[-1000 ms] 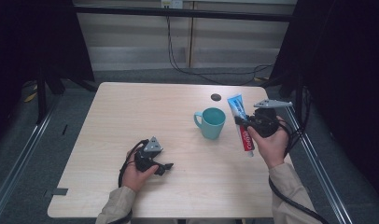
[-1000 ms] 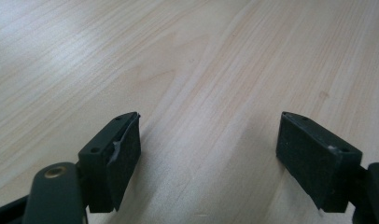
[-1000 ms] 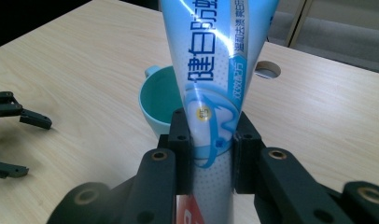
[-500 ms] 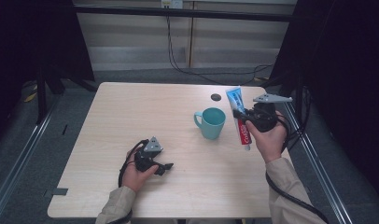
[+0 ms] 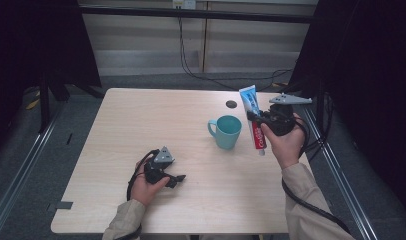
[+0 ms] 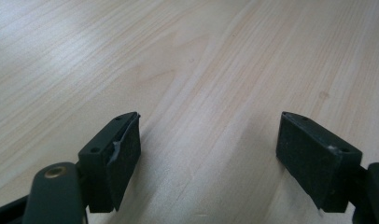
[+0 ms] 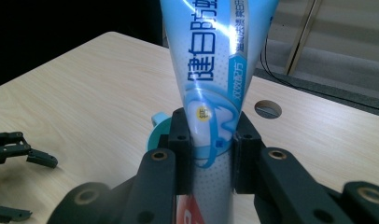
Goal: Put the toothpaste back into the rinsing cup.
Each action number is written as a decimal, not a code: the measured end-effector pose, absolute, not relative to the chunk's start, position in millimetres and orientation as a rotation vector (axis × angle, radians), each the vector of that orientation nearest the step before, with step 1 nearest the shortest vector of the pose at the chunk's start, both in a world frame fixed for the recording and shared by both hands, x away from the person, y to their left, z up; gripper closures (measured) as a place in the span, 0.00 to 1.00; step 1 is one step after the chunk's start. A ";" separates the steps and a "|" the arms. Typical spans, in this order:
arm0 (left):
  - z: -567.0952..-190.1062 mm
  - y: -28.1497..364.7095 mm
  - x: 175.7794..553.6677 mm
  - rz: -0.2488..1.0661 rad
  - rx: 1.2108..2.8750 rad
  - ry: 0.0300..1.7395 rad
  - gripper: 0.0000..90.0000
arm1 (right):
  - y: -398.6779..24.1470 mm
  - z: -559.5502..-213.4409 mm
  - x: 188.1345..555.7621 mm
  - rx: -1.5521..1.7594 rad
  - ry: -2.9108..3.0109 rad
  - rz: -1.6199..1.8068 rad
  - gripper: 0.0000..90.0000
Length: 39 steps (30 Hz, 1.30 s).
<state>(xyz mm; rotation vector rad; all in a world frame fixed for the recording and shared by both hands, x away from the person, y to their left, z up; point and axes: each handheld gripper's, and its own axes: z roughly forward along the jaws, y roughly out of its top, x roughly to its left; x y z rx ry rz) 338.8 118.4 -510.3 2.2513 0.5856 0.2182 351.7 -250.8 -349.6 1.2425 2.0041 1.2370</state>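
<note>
Right gripper view: toothpaste tube [image 7: 211, 93] clamped upright between the jaws.

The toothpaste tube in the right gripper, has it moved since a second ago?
Yes, slightly. The toothpaste tube, clamped in the right gripper, has shifted a little toward the table's far edge and stands more upright, judged against the teal mug and the table hole.

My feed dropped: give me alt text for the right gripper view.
The right gripper clamps a blue and white toothpaste tube, held upright above the wooden table. A teal mug peeks out behind its jaws.
</note>
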 end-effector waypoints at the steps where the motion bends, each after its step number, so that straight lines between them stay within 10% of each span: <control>1: -510.3 118.4 338.8 0.218 2.251 0.586 0.24 | -250.6 -349.3 352.7 1.243 1.998 1.239 0.83; 39: -510.5 118.0 338.5 0.216 2.244 0.592 0.24 | -243.6 -332.3 374.7 1.244 1.837 1.381 0.83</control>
